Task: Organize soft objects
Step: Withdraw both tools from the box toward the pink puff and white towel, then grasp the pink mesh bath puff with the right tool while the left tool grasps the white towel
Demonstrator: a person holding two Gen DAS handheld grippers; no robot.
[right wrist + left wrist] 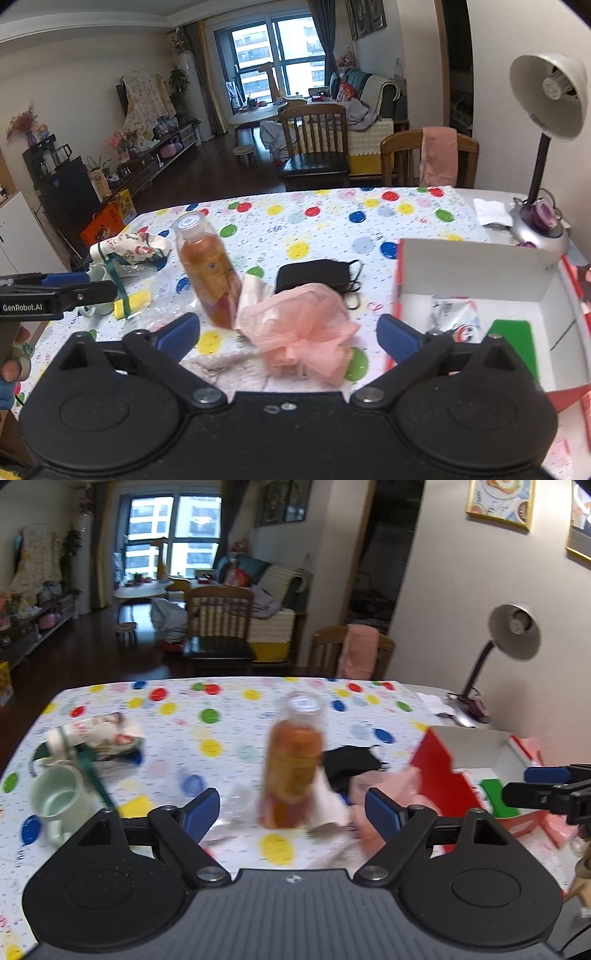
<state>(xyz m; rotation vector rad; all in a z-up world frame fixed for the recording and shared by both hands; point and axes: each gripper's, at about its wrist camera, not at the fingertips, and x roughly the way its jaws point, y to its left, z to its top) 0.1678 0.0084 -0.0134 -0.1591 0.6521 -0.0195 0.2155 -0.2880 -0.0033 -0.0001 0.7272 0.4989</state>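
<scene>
A pink mesh pouf [306,328] lies on the dotted tablecloth just ahead of my right gripper [290,330], which is open and holds nothing. Behind the pouf rest a black face mask [314,275] and a white cloth [253,295]. My left gripper [293,808] is also open and empty, and an orange drink bottle [291,760] stands upright beyond its fingers. From the left wrist the mask [351,764] and the pouf [384,786] show to the right of the bottle. A red and white box [476,269] stands open at the right, with a packet and a green card inside.
A pale green mug [59,797] and a patterned pouch [99,734] sit at the table's left. A desk lamp [546,96] stands at the far right corner. Wooden chairs [314,147] stand behind the far edge. A yellow sponge [136,299] lies near the mug.
</scene>
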